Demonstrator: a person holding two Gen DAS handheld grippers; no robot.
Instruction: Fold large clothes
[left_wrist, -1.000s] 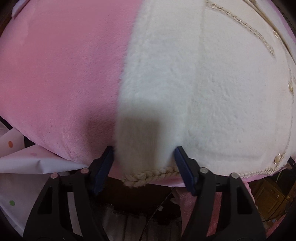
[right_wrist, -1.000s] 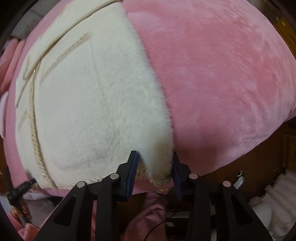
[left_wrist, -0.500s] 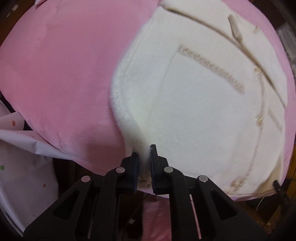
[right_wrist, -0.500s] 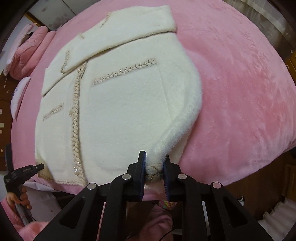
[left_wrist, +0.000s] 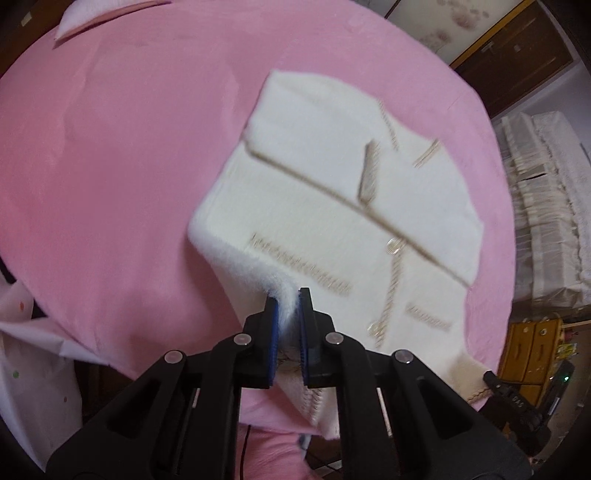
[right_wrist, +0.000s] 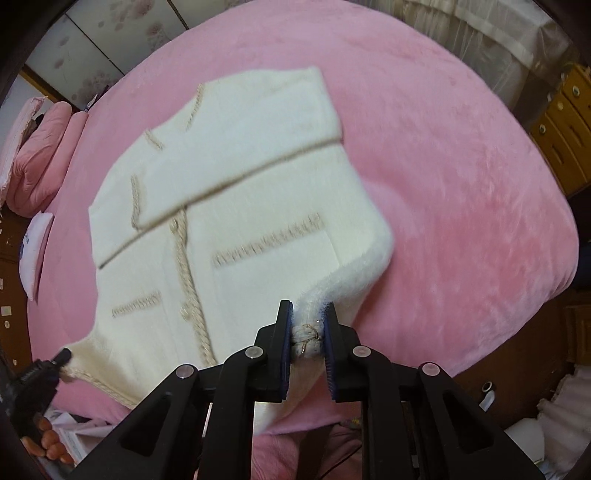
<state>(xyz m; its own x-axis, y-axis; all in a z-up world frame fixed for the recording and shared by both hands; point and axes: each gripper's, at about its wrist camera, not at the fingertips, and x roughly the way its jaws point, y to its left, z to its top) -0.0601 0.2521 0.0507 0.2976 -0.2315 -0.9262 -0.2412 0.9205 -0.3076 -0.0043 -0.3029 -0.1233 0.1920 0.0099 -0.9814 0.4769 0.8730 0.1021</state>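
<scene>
We are looking down along both pairs of tongs at a cream fleece jacket (left_wrist: 332, 206) lying on a pink blanket (left_wrist: 110, 166).

On the left, our left gripper (left_wrist: 287, 317) is clenching the jacket's near hem corner, and the fluffy edge is bulging up between the blue pads (left_wrist: 272, 332). From those tongs the jacket is stretching away and to the right, its long axis running from the pinched hem up toward the far collar end. A sleeve (left_wrist: 354, 170) is lying folded across the chest, crossing that axis on a slant. The braided front placket (left_wrist: 392, 280) with its buttons is sitting just right of the left tongs, running away from us. The other hem corner is reaching toward the right gripper's black tip (left_wrist: 496, 380) at the lower right edge of this view.

Moving right, our right gripper (right_wrist: 308, 332) is clenching the opposite hem corner, with a knot of braided trim (right_wrist: 306, 341) squeezed between its pads. From here the jacket (right_wrist: 258, 166) is extending away and to the left, collar end farthest from the tongs. The hem is hanging lifted between the two grips while the upper body is resting flat on the blanket (right_wrist: 461, 166). A pink pillow (right_wrist: 37, 155) is lying far left of the right tongs.
</scene>
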